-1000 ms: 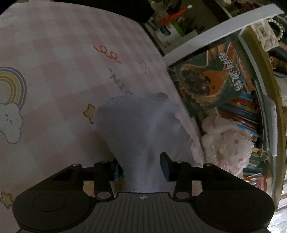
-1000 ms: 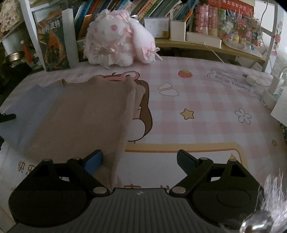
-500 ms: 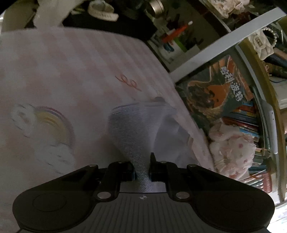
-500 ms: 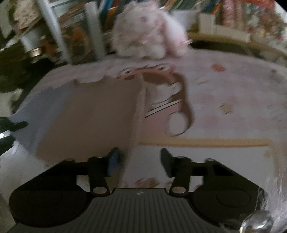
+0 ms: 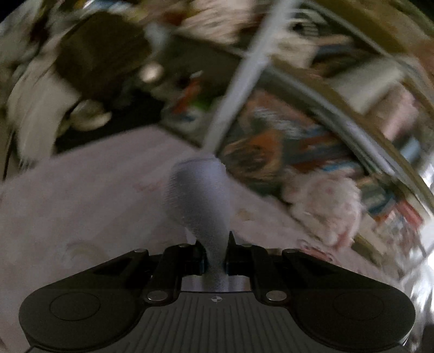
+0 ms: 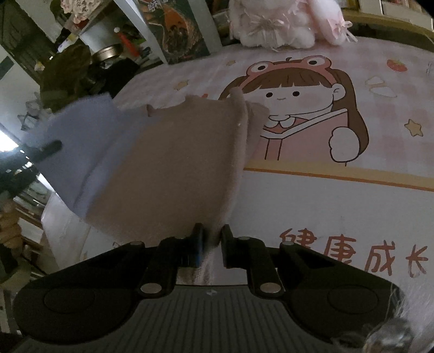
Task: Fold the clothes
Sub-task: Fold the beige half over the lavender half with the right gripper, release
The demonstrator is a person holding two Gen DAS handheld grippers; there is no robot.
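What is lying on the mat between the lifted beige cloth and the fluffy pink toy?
Nothing: in the right wrist view, only bare printed mat separates the beige cloth from the plush toy.

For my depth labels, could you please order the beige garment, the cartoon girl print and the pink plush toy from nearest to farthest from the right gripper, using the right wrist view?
1. Beige garment: clamped in the right gripper, spreading left.
2. Cartoon girl print: on the mat, ahead and right.
3. Pink plush toy: at the mat's far edge, by the shelf.
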